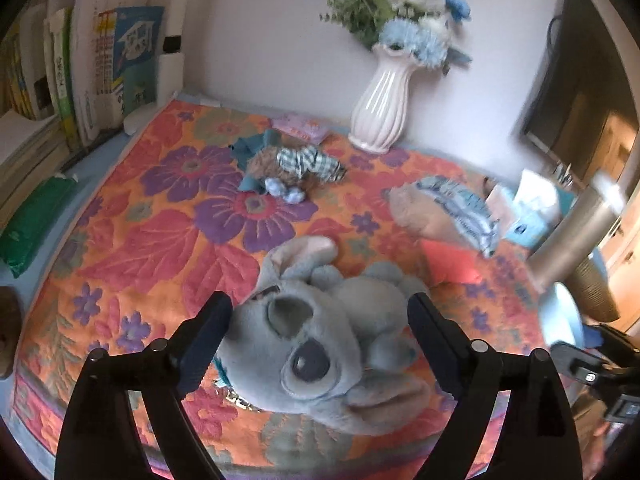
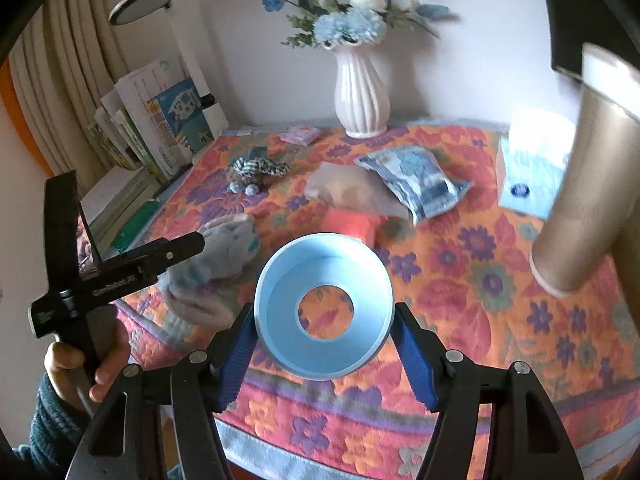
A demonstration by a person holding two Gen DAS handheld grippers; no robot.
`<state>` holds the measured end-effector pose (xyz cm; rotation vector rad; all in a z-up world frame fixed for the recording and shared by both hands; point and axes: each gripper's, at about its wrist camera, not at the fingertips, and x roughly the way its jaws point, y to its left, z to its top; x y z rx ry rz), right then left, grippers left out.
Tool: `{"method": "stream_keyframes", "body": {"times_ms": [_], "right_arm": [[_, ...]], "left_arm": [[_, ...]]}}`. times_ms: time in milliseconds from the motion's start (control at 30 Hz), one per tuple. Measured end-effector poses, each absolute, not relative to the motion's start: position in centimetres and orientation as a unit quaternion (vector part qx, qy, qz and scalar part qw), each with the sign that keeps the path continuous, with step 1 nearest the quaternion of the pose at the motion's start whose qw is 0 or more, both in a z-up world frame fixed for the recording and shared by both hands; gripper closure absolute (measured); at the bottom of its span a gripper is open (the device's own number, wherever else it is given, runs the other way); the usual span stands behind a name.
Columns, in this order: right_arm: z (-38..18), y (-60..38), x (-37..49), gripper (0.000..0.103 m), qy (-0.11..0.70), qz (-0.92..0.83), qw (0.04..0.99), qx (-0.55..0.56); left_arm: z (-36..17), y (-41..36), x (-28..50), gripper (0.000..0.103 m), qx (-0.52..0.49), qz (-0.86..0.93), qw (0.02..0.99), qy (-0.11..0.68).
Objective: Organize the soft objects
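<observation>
Left wrist view looks down on a grey plush [image 1: 320, 320] lying on the floral cloth [image 1: 160, 240] of the bench. The left tongs [image 1: 320, 336] stand wide, one finger on each side of the plush's head; whether the pads touch it cannot be told. Beyond it lie a small checked toy [image 1: 292, 168], a blue-striped pillow [image 1: 452, 208] and a red pad [image 1: 448, 264], with a white vase [image 1: 380, 108] of blue flowers at the wall and books [image 1: 100, 64] at the far left. The right tongs show here only as a dark blur at the right edge.

Right wrist view shows what the other misses: the right tongs [image 2: 324, 332] are closed on a blue bowl [image 2: 324, 304] with a round hole in its base, held tilted above the cloth [image 2: 480, 280], which shows through the hole. It also shows the left hand [image 2: 92, 364] gripping its tool, with the plush [image 2: 216, 272] just beyond it, near the bench's front left edge. A tan cylinder [image 2: 584, 208] stands at the right, a tissue box [image 2: 528, 168] behind it.
</observation>
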<state>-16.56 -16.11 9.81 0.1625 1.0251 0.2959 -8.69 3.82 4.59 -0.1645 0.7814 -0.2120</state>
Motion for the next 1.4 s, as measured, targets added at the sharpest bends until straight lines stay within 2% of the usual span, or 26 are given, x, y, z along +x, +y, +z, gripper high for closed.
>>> {"method": "stream_keyframes", "body": {"times_ms": [133, 233, 300, 567, 733, 867, 1033, 1400], "right_arm": [[9.3, -16.8, -16.6, 0.038, 0.496, 0.14, 0.852, 0.092], [9.6, -17.0, -16.8, 0.038, 0.491, 0.135, 0.856, 0.092], [9.7, -17.2, -17.0, 0.038, 0.489, 0.134, 0.857, 0.094], [10.8, -17.7, -17.7, 0.038, 0.477, 0.133, 0.863, 0.101], [12.2, -18.2, -18.5, 0.038, 0.464, 0.127, 0.871, 0.104], [13.8, -19.5, -19.3, 0.038, 0.453, 0.118, 0.877, 0.105], [15.7, -23.3, -20.3, 0.038, 0.445, 0.113, 0.874, 0.158], [21.5, -33.5, -25.4, 0.038, 0.361, 0.027, 0.909, 0.206]], "left_arm": [[4.1, 2.3, -8.3, 0.013, -0.03, -0.082, 0.92, 0.383], [4.2, 1.9, -8.7, 0.027, -0.01, -0.076, 0.924, 0.375], [4.8, 2.3, -9.1, 0.05, -0.02, -0.082, 0.926, 0.369], [6.8, 4.3, -10.6, 0.051, -0.131, -0.148, 0.913, 0.356], [8.6, 4.1, -12.0, 0.051, -0.15, -0.185, 0.912, 0.334], [10.3, 2.6, -13.0, 0.051, -0.144, -0.215, 0.912, 0.319], [12.2, -1.1, -14.0, 0.051, -0.114, -0.258, 0.908, 0.308], [17.5, -15.1, -17.7, 0.051, -0.015, -0.395, 0.881, 0.26]]}}
